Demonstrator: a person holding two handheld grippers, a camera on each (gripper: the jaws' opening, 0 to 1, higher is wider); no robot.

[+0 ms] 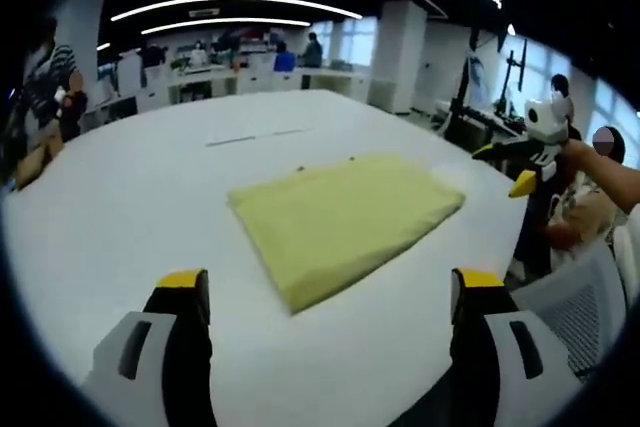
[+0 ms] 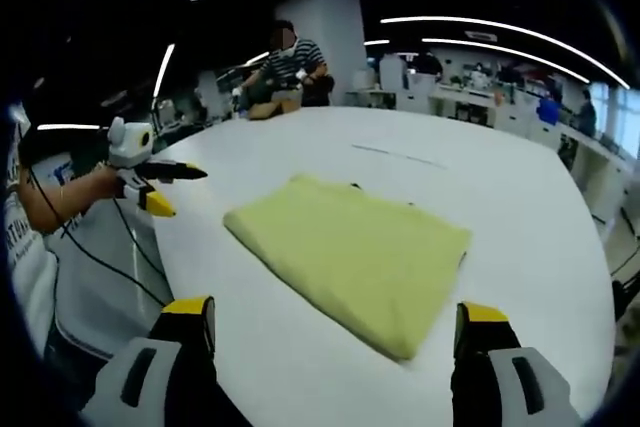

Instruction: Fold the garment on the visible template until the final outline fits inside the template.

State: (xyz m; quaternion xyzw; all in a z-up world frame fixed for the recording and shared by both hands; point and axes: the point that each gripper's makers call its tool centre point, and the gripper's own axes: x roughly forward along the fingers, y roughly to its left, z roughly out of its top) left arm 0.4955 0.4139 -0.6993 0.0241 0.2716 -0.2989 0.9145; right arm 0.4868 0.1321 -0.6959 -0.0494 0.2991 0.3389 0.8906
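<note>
A broad white round-edged surface (image 1: 120, 207) fills the middle of the room. At its far edge a person in a striped shirt (image 2: 292, 62) leans over it. Rows of white office desks (image 1: 215, 75) stand behind, under long curved ceiling light strips (image 1: 235, 5). A white mesh-backed chair (image 1: 580, 307) waits nearby.

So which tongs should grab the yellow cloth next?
Probably left: the yellow garment points a corner between the open left tongs; in the right gripper view that corner sits off-centre.
</note>
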